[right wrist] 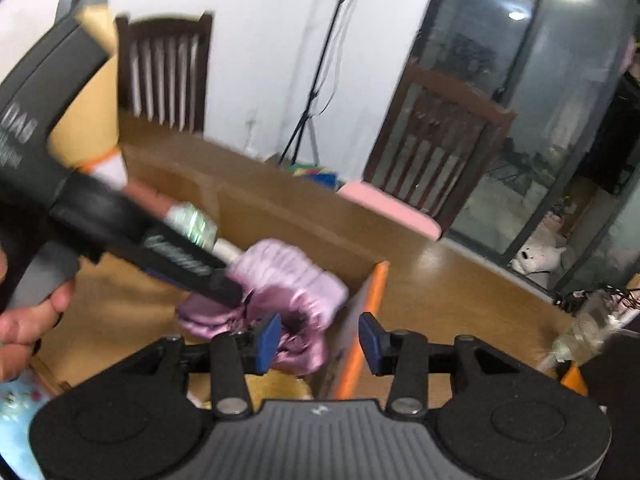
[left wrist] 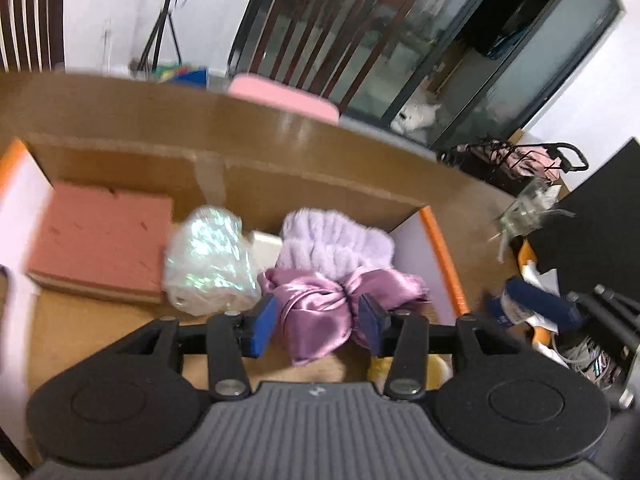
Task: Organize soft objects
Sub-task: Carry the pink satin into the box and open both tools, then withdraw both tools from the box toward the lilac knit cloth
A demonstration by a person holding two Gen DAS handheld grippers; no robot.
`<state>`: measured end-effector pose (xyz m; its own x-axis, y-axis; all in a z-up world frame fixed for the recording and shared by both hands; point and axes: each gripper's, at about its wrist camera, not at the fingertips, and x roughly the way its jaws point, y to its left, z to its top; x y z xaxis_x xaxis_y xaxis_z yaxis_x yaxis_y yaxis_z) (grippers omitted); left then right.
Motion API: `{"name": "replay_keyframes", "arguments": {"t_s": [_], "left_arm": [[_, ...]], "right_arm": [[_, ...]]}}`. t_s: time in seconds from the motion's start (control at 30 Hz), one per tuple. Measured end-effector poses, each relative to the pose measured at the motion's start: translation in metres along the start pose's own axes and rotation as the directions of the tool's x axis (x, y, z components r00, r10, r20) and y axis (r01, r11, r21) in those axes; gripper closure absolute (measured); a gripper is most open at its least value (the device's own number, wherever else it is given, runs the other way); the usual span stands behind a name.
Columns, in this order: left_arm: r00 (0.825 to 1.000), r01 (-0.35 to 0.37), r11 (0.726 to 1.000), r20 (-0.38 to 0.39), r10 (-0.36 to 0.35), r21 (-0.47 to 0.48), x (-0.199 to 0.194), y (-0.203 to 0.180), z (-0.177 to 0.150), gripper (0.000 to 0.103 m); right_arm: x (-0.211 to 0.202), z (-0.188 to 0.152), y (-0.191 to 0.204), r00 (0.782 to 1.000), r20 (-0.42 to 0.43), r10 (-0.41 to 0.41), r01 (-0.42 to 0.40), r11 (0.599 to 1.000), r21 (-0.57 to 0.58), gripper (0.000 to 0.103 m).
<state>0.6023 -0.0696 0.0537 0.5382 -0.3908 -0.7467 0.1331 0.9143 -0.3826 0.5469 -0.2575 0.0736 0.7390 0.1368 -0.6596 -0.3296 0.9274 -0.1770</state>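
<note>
In the cardboard box (left wrist: 120, 148), from its left wall rightward, lie a pink foam block (left wrist: 100, 236), an iridescent pouch (left wrist: 208, 256), a lilac fluffy headband (left wrist: 332, 240) and, toward the right wall, the satin scrunchie (left wrist: 316, 312). The left gripper (left wrist: 320, 320) brackets the scrunchie, jaws parted, pads apparently not pressing. The right gripper (right wrist: 320, 338) stands open and empty above the box's orange-edged right wall. Judged best: release fully, lift straight up, avoid snagging the satin.

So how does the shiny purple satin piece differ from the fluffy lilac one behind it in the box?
The satin piece is glossy and darker purple; the fluffy piece is matte, ribbed and paler lilac. The satin piece lies nearer, between the left gripper fingers; the fluffy piece sits by the cardboard box far wall. Both are soft, purple and bunched.
</note>
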Motion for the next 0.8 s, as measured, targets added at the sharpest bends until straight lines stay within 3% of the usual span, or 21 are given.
{"name": "replay_keyframes", "arguments": {"t_s": [0.2,0.3,0.47,0.63,0.8], "left_arm": [[0.989,-0.058,0.995,0.142,0.046,0.085,-0.107,-0.017,-0.007,0.05],[0.972,-0.1,0.988,0.225,0.071,0.121,-0.164,-0.023,-0.022,0.045],[0.949,-0.164,0.975,0.294,0.114,0.149,-0.224,-0.031,-0.06,0.039],[0.899,-0.21,0.958,0.424,0.111,0.196,-0.263,-0.024,-0.151,0.03],[0.843,-0.244,0.952,0.525,0.115,0.183,-0.283,-0.005,-0.255,0.02]], "right_arm": [[-0.08,0.013,-0.021,0.995,0.102,-0.014,0.005,0.996,0.089,0.06],[-0.116,0.008,-0.017,0.991,0.132,0.003,-0.017,0.995,0.103,0.057],[-0.164,-0.011,0.003,0.983,0.185,0.01,-0.032,0.993,0.114,0.055],[-0.207,-0.064,0.031,0.943,0.332,0.022,-0.077,0.985,0.154,0.049],[-0.243,-0.133,0.066,0.912,0.41,0.021,-0.104,0.978,0.181,0.047]]}}
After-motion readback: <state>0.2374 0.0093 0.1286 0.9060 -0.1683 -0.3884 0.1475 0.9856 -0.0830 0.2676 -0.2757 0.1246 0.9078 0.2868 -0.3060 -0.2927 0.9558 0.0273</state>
